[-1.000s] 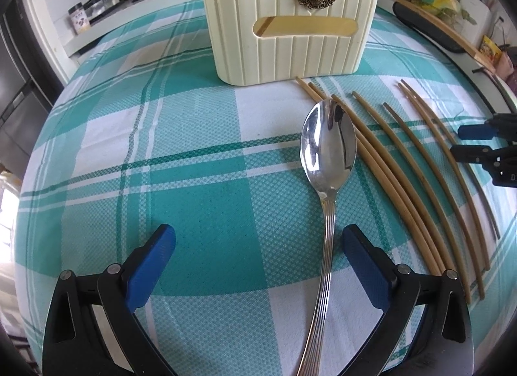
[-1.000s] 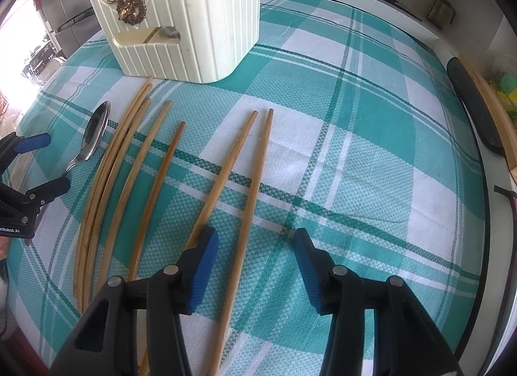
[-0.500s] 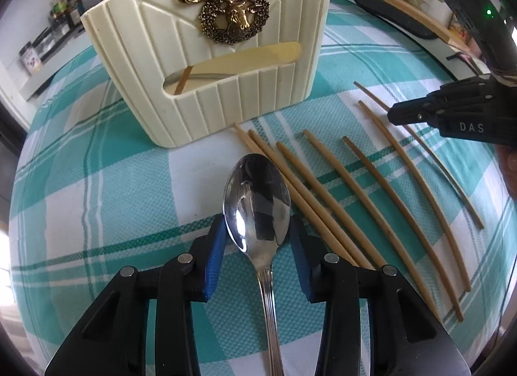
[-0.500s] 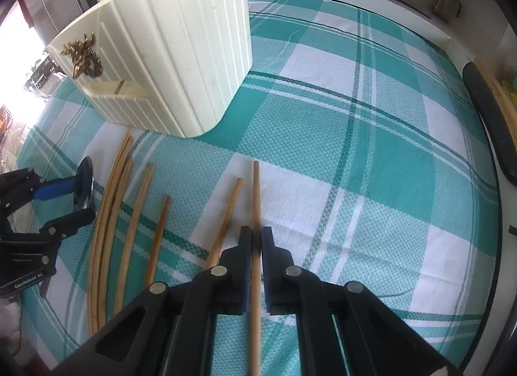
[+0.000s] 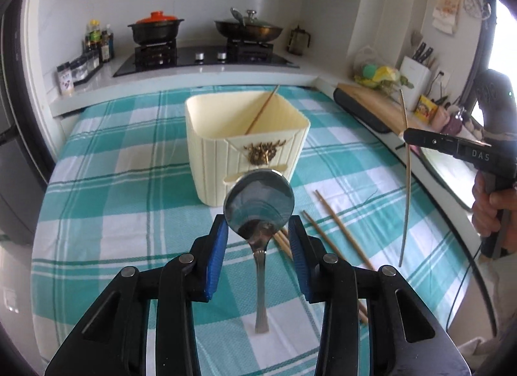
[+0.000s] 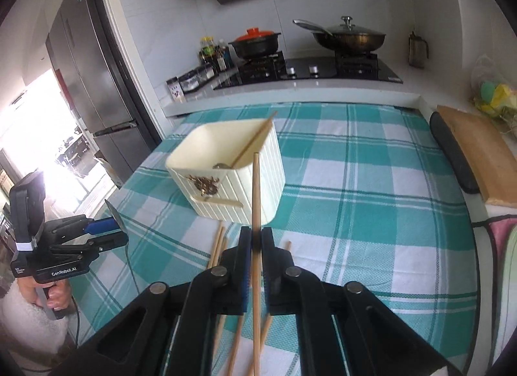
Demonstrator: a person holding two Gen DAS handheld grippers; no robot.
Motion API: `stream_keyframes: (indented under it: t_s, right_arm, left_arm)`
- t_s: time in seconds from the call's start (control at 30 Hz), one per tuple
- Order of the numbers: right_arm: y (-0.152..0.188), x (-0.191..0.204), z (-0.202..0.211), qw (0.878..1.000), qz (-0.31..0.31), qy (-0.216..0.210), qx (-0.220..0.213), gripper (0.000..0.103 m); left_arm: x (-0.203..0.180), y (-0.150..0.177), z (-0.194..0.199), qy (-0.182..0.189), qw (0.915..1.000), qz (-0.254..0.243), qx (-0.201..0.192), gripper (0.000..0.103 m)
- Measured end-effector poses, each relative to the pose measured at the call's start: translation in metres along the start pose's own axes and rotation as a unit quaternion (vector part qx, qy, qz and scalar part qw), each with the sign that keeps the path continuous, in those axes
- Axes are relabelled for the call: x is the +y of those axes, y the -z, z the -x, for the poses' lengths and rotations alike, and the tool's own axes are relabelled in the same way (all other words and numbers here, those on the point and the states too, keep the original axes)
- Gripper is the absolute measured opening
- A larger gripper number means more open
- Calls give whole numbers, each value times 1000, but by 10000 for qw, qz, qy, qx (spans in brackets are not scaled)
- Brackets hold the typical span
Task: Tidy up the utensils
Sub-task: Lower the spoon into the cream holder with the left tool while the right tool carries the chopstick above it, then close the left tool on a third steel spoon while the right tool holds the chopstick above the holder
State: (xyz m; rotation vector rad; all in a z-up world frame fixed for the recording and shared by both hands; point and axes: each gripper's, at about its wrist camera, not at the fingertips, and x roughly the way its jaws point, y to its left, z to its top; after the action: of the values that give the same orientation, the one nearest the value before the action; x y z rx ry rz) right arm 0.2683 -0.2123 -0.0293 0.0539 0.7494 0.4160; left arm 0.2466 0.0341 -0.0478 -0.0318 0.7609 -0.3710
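Lifting both off the cloth now — my left gripper (image 5: 258, 237) clamps the spoon (image 5: 258, 196), my right gripper (image 6: 255, 243) pinches one chopstick (image 6: 256, 201) — the holder (image 5: 245, 146), frame centre, comes next.

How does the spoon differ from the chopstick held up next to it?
The spoon is shiny metal with a broad round bowl; the chopstick is a thin, straight wooden stick. The left gripper clamps the spoon at its bowl; the right gripper pinches the chopstick along its shaft. Both are lifted off the cloth.
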Motion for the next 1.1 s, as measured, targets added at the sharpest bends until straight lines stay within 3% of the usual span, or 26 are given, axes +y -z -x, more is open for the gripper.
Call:
stream_keyframes:
  t_s: [0.03, 0.2, 0.4, 0.87, 1.1]
  right_arm:
    - [-7, 5, 7, 9999, 11, -4, -160, 6]
    - [-57, 32, 30, 9958, 247, 9, -879, 6]
    - [-93, 44, 38, 9913, 229, -119, -1289, 6]
    - [-70, 40, 33, 9941, 154, -227, -1046, 6]
    - [-73, 37, 31, 9944, 85, -237, -1024, 6]
  left_arm:
    - [2, -7, 6, 219, 9998, 40, -22, 3]
    - [13, -51, 23, 444, 9980, 204, -391, 3]
    - [20, -65, 27, 436, 9978, 114, -490, 2]
    - [30, -50, 27, 369, 9982, 276, -386, 1]
    - [27, -73, 39, 398, 9977, 192, -518, 1]
